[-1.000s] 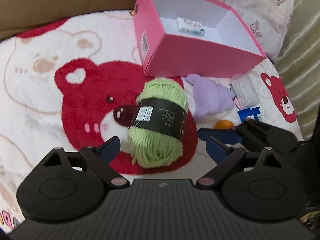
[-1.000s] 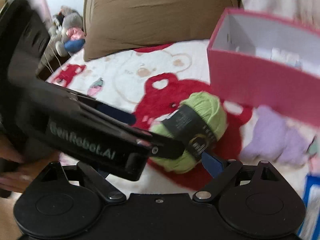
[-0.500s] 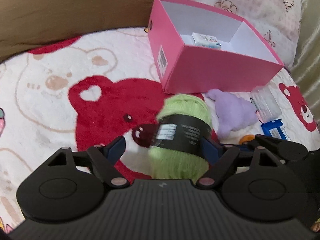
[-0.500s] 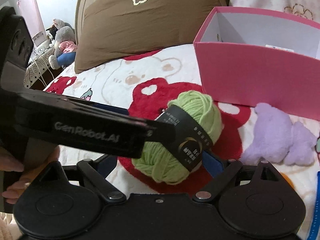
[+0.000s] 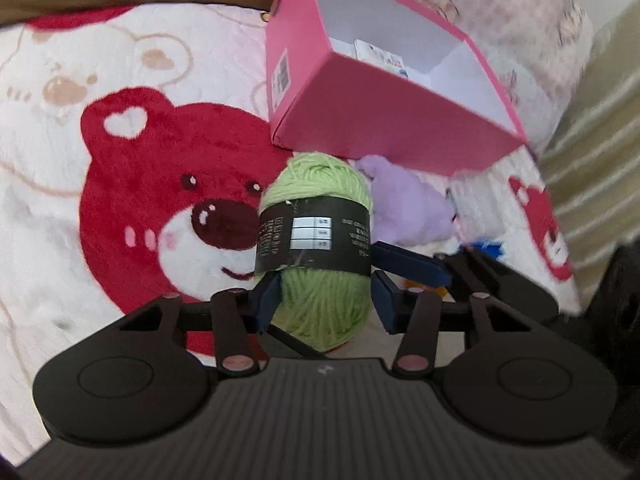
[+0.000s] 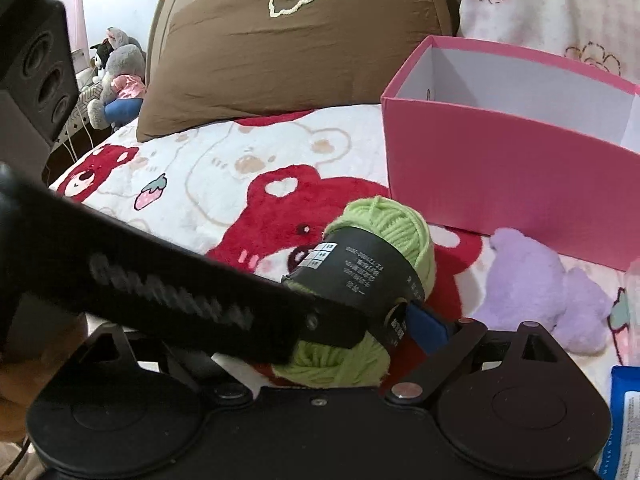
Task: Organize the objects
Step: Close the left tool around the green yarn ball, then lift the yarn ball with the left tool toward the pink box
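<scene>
A green yarn ball (image 5: pixel 320 240) with a black paper band sits between the fingers of my left gripper (image 5: pixel 322 300), which is shut on it; the ball looks raised off the blanket. It also shows in the right wrist view (image 6: pixel 380 276). My right gripper (image 6: pixel 348 340) is just beside the yarn; its right blue fingertip (image 6: pixel 426 326) shows against the band, and the left gripper's body hides its left finger. A pink open box (image 5: pixel 384 120) stands just beyond, with a small white packet (image 5: pixel 380 56) inside.
A purple plush toy (image 5: pixel 408 208) lies right of the yarn, by the box (image 6: pixel 500 184). A clear plastic item (image 5: pixel 476 204) and a blue packet (image 6: pixel 624 420) lie at the right. A brown pillow (image 6: pixel 296 44) is behind, on the bear-print blanket (image 5: pixel 120 184).
My left gripper's fingers have closed from wide open onto the yarn ball, and the ball has come up off the blanket. The right gripper stays close beside it.
</scene>
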